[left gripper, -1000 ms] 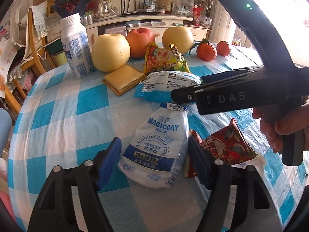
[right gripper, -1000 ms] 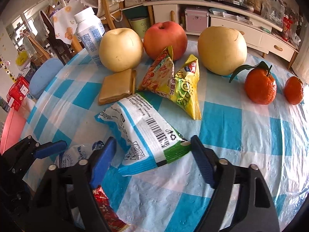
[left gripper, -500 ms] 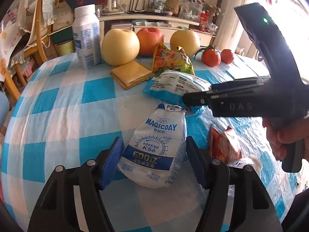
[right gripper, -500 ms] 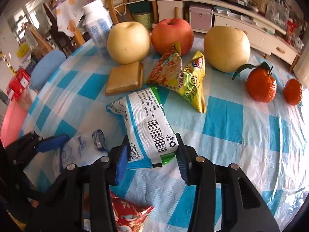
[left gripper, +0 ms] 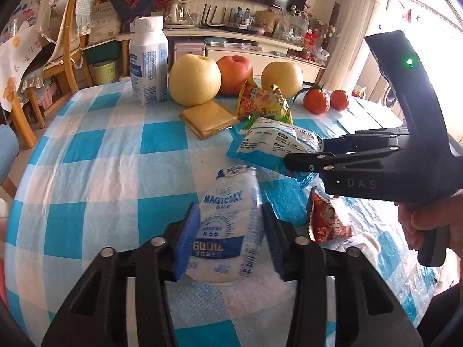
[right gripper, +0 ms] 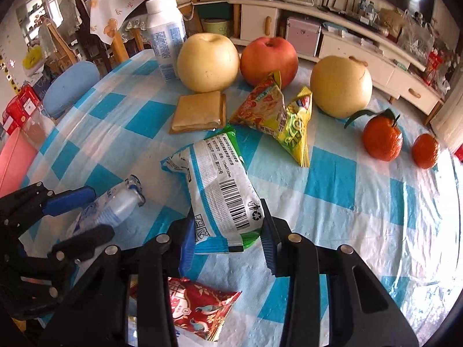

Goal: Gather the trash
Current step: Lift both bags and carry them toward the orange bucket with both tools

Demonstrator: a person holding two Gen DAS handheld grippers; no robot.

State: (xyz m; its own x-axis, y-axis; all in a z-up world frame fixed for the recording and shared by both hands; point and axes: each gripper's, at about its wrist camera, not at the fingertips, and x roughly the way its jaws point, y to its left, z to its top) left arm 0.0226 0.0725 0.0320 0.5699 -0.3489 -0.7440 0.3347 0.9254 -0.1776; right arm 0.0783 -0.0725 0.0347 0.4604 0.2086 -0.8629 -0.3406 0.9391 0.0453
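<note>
The white MAGICDAY pouch (left gripper: 228, 228) lies on the blue-and-white checked tablecloth (left gripper: 95, 167), and the left gripper (left gripper: 230, 240), whose jaws have just been closing, pinches its lower half between its blue pads. Just beside it, the white-and-green barcode wrapper (right gripper: 220, 193) is clamped at its near end by the right gripper (right gripper: 227, 235), also just closing. A red snack packet (right gripper: 199, 309) lies nearby, with a yellow-green packet (right gripper: 277, 115), apples, pears and tangerines beyond.

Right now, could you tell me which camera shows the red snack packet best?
The right wrist view: the red snack packet lies mostly visible beneath the tongs. In the left wrist view it is smaller and partly hidden behind the left tongs.
</note>
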